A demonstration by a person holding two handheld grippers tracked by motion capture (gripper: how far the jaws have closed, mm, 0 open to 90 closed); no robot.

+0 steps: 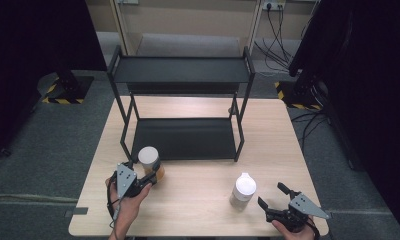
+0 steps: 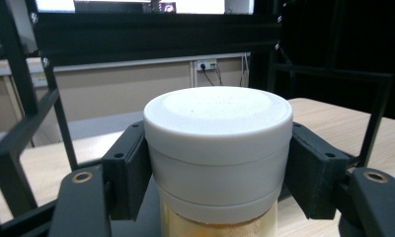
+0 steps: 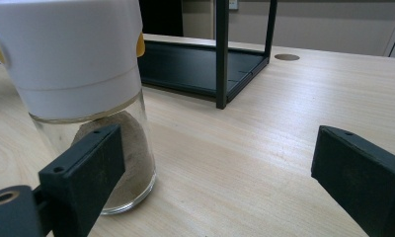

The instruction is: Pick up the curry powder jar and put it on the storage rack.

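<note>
The left gripper (image 1: 147,177) is clamping its two black jaws on the white lid of a jar (image 1: 150,162), one jaw pressing each side of the lid, as the left gripper view shows from close up, where the jar (image 2: 218,148) is sitting squarely between the pads with its yellowish contents just showing below the lid. In the high view this jar is standing upright at the near left of the wooden table (image 1: 198,200), just in front of the left corner of the black shelf rack (image 1: 183,100), and the person's left hand (image 1: 130,200) is wrapping around the gripper's body from below. The right gripper (image 1: 273,196) is resting at the near right edge of the table with its jaws spread wide and nothing between them. A second jar (image 1: 243,191) with a white lid is standing just to the left of those open jaws, apart from them; in the right gripper view this second jar (image 3: 82,94) is showing a glass body partly filled with brown powder, close beside the left-hand jaw but outside the gap. The rack's lower tray (image 3: 195,66) is lying farther back on the table.
</note>
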